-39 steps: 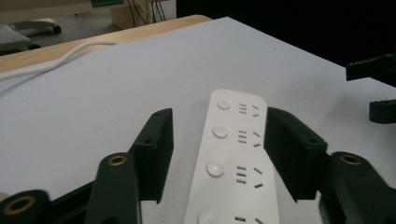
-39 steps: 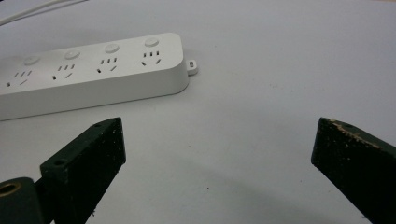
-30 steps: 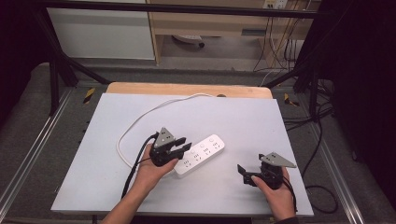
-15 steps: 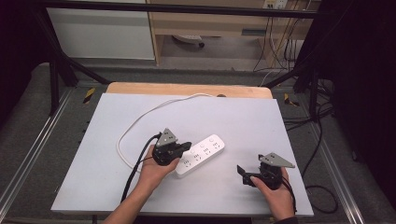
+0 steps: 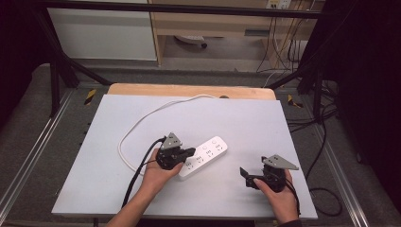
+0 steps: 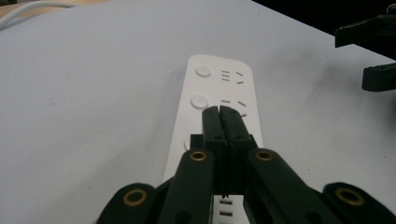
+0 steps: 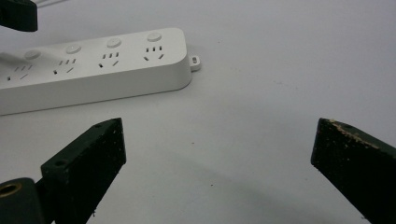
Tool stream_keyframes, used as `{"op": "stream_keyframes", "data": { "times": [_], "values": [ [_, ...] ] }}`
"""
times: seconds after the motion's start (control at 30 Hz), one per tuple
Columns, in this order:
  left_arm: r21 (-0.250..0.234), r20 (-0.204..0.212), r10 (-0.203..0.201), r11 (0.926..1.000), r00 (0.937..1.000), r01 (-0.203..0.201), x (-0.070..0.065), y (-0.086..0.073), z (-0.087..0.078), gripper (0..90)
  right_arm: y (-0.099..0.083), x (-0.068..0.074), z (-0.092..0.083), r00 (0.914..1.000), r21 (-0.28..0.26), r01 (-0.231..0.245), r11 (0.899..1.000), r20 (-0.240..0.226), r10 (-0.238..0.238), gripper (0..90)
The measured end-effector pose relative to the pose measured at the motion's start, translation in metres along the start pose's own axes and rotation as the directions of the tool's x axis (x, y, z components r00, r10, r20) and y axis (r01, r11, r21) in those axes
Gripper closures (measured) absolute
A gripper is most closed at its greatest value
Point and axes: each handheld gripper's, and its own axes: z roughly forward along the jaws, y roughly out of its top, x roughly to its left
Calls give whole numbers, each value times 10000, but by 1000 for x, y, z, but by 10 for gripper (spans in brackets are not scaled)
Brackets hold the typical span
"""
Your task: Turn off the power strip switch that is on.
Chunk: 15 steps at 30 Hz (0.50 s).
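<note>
A white power strip (image 5: 204, 155) lies slantwise on the pale table, with several sockets and round buttons along its top (image 6: 219, 81). My left gripper (image 5: 190, 152) is shut with nothing between its jaws. Its closed tips (image 6: 219, 110) hover over the strip's middle, beside a button; whether they touch it I cannot tell. My right gripper (image 5: 244, 174) rests low on the table to the right of the strip, open wide (image 7: 219, 140) and empty. The strip (image 7: 93, 70) lies ahead of it. The left gripper view also shows the right gripper (image 6: 351, 56) at the far right.
The strip's white cord (image 5: 142, 120) loops left and runs to the table's back edge. The grey-white table top (image 5: 85, 189) ends in a wooden strip (image 5: 189, 90) at the back. Metal frame rails flank both sides. Black cables trail from the grippers.
My left gripper has edged slightly to the right over the power strip. The strip and the right gripper have stayed where they were.
</note>
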Motion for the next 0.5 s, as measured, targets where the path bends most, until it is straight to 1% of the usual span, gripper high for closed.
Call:
{"op": "stream_keyframes", "data": {
  "times": [0.07, 0.13, 0.3, 0.37, 0.43, 0.5],
  "values": [
    [72, -18, 0, 10000, 10000, 0, 0, -1, 1, 900, 0, 0, 0, 10000, 7, -9, 10000, 8, 9, 38],
    [108, -36, -96, 9999, 9999, 97, 1, -1, 4, 900, 0, 0, 0, 10000, 2, -8, 10000, -5, 8, 38],
    [246, -52, -92, 9997, 9999, 93, 4, -1, 10, 900, 0, 1, 0, 10000, 31, -40, 10000, -29, 40, 39],
    [303, -106, -136, 9994, 9999, 139, 8, 0, 12, 900, 0, 1, 0, 10000, 46, -38, 10000, -33, 38, 39],
    [410, -141, -124, 9991, 9998, 129, 9, 1, 14, 900, 0, 0, 0, 10000, 117, 18, 9999, -59, -18, 39],
    [504, -108, -87, 9987, 9999, 92, 10, 2, 16, 900, 1, 0, 0, 10000, 114, -21, 9999, -77, 22, 39]
  ]
}}
